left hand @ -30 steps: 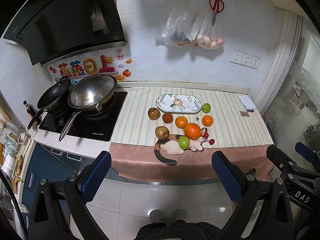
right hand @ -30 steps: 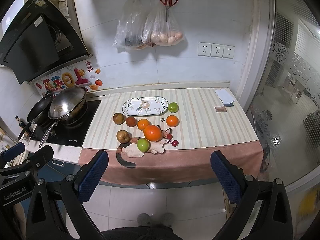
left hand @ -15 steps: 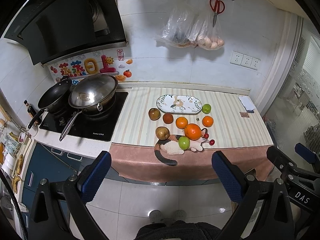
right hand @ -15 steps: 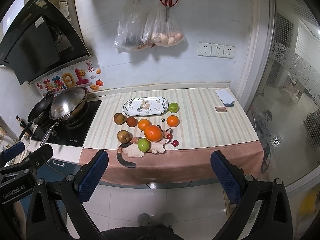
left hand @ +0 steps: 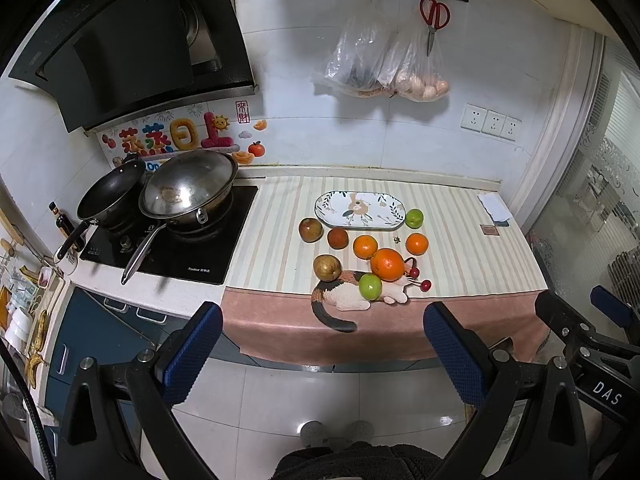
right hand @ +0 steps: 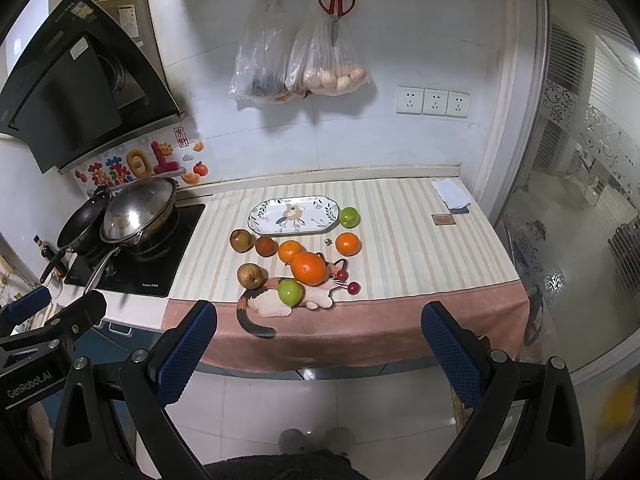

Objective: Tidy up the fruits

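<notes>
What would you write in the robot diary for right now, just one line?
stage: before first pick | left gripper: open, empty | right gripper: open, empty | plate: empty | fruits: loose on counter

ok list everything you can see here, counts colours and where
plate: 1, white with leaf print, back of the striped mat, bare
oranges: 3, orange, mid mat; the biggest sits on the cat mat
green fruits: 2, one on the cat mat, one by the plate's right end
brown fruits: 3, brownish to reddish, left of the oranges
cherries: 2 or 3, red, right of the big orange
cat mat: 1, calico, front edge of the counter
pans: 2, steel and black, on the hob at left
bags: 2, clear, hung on the wall, one with eggs
scissors: 1, red handles, on the wall rail
sockets: 3, white, wall at right
left gripper: blue pads, open, short of the counter
right gripper: blue pads, open, short of the counter
</notes>
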The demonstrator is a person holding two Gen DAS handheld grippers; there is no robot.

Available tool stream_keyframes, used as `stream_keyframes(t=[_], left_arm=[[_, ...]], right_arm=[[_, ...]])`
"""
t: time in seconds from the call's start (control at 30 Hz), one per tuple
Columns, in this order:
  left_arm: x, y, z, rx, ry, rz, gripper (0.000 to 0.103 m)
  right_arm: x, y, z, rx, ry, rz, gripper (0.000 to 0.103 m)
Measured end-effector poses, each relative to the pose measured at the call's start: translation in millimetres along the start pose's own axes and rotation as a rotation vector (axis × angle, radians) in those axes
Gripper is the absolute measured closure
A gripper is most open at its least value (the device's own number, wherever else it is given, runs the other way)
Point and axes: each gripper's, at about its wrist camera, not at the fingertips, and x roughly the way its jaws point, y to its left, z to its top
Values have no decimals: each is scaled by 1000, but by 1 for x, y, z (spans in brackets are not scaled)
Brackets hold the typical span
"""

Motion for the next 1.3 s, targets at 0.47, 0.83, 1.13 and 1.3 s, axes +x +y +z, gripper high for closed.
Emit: stream_keyframes(t=[0.47, 0.83, 1.13, 1.3], left_arm=[[0, 20, 11, 0, -4, -5, 0], [77, 42, 43, 7, 27, 22, 0], [205, 44, 55, 20, 199, 88, 0], [292, 39, 58, 9, 359, 85, 0]], right_arm=[[3, 7, 6, 9, -3, 6, 0], [40, 18, 16, 95, -6, 1, 0], [161, 7, 26, 133, 124, -19, 0], [270, -11, 35, 132, 264, 3, 0]])
